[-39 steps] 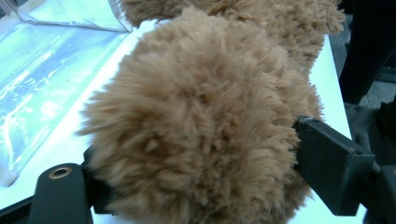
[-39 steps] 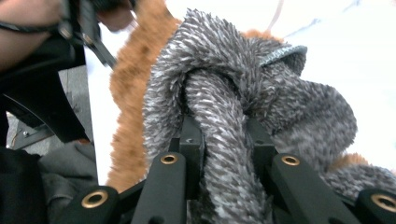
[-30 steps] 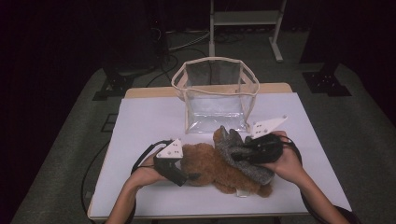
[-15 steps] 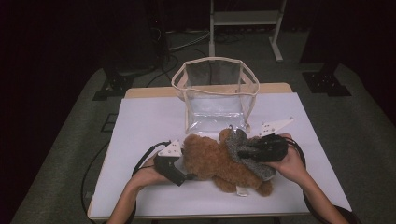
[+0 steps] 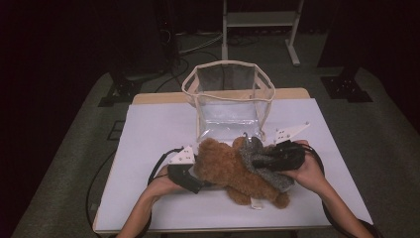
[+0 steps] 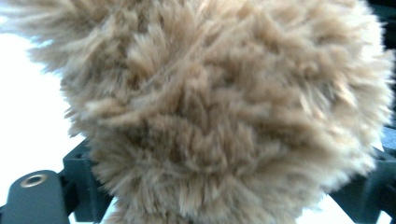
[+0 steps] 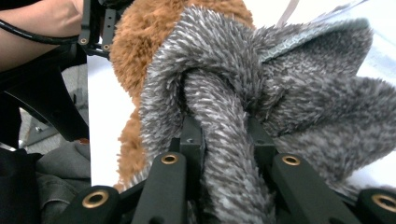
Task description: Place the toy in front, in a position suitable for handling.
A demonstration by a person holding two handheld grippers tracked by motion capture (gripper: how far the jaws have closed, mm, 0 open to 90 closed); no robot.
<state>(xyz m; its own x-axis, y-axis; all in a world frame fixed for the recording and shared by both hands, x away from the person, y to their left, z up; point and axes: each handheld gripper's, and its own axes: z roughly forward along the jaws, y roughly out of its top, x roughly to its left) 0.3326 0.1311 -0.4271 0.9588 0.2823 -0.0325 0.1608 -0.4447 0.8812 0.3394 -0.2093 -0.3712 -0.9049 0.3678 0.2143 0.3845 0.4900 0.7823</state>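
Brown teddy bear (image 5: pixel 233 168) lies on its side on the white table (image 5: pixel 148 129), lower centre of the high view, just below the clear bag (image 5: pixel 228 99); grey fuzzy scarf (image 5: pixel 262 161) is wrapped round it at centre right; right gripper (image 5: pixel 257 162) is clenched on a fold of that scarf, the strand pinched between the jaws bottom centre of the right gripper view; left gripper (image 5: pixel 200 181) sits against the bear's left side, lower left of centre; its jaws have just been closing, bear fur (image 6: pixel 224 112) bulging between them; cannot tell whether the pads press on it.
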